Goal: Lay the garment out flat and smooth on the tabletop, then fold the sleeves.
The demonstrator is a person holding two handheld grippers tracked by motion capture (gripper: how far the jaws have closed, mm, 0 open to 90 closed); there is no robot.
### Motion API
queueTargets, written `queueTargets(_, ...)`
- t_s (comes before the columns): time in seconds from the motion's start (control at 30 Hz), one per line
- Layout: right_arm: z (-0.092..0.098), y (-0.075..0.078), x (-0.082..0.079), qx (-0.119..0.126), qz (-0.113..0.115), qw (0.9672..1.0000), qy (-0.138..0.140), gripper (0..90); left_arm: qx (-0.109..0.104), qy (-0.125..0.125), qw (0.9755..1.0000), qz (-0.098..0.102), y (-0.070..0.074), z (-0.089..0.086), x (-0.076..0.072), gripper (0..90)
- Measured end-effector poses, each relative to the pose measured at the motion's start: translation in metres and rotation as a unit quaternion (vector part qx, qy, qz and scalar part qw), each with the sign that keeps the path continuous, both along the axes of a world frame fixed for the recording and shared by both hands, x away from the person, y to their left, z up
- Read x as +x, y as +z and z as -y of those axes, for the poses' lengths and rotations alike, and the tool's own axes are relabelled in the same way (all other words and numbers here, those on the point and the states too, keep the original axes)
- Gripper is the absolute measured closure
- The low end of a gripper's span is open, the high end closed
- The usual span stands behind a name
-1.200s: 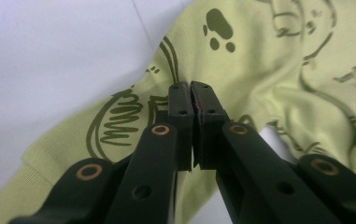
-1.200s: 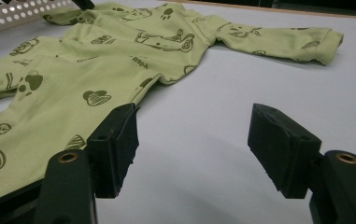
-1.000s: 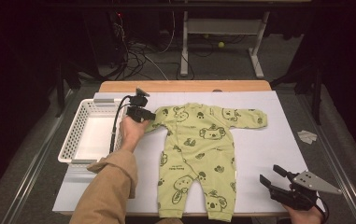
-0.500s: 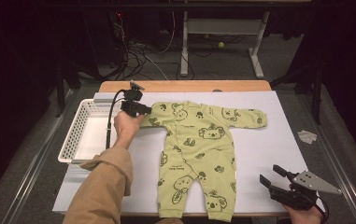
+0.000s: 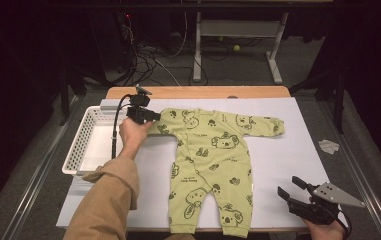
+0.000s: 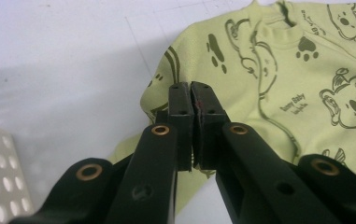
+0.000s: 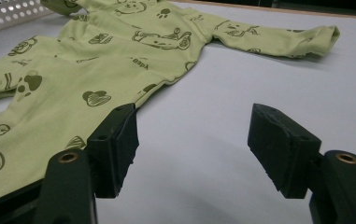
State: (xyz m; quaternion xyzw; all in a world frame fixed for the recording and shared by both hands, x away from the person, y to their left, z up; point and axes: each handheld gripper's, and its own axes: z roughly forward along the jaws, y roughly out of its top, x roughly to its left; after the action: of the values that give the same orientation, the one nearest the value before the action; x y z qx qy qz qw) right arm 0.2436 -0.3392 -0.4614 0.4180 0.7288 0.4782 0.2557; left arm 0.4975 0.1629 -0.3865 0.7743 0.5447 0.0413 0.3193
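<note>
While the left gripper (image 5: 154,116) sits at the tip of the garment's left sleeve, its black jaws are pressed together with almost no gap; the left gripper view shows them closed over the cuff, though whether cloth is pinched between the pads cannot be told. The romper (image 5: 212,165) is soft pale-green knit printed with dark koala heads, paw marks and small lettering, with ribbed cuffs and neckline. It lies flat and face up on the smooth white table cover (image 5: 288,155), roughly in the middle. Its long axis runs from the far edge to the near edge, neck toward the far side and the two legs toward the person, while the sleeves spread left and right in a T shape. At the near right, well apart from the sleeves and just right of the legs, the right gripper (image 5: 289,187) rests with its blocky jaws spread wide and nothing between them. A white perforated plastic basket (image 5: 80,145), rectangular, stands at the left, just beside the left hand (image 5: 134,134).
</note>
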Motion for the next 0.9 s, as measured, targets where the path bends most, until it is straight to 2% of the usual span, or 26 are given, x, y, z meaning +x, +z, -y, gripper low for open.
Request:
queueTargets(0.2,0.0,0.0,0.0,0.0,0.0,1.0,0.0,34.4,0.0,-0.015,0.9999,0.009,0.01,0.009,-0.001,83.7)
queueTargets(0.3,0.0,0.0,0.0,-0.001,-0.001,1.0,-0.001,34.5,-0.007,-0.022,0.9997,0.013,0.015,0.013,-0.001,83.6)
queueTargets(0.53,-0.001,0.0,0.0,-0.003,0.0,1.0,-0.001,34.5,-0.008,-0.041,0.999,0.017,0.016,0.021,-0.005,83.5)
queueTargets(0.77,-0.001,0.0,-0.001,-0.003,0.0,1.0,0.0,34.5,-0.013,-0.047,0.9987,0.016,0.017,0.025,-0.006,83.5)
queueTargets(0.9,-0.001,0.0,0.0,-0.002,0.0,1.0,0.001,34.5,-0.016,-0.062,0.9978,0.019,0.018,0.033,-0.007,83.5)
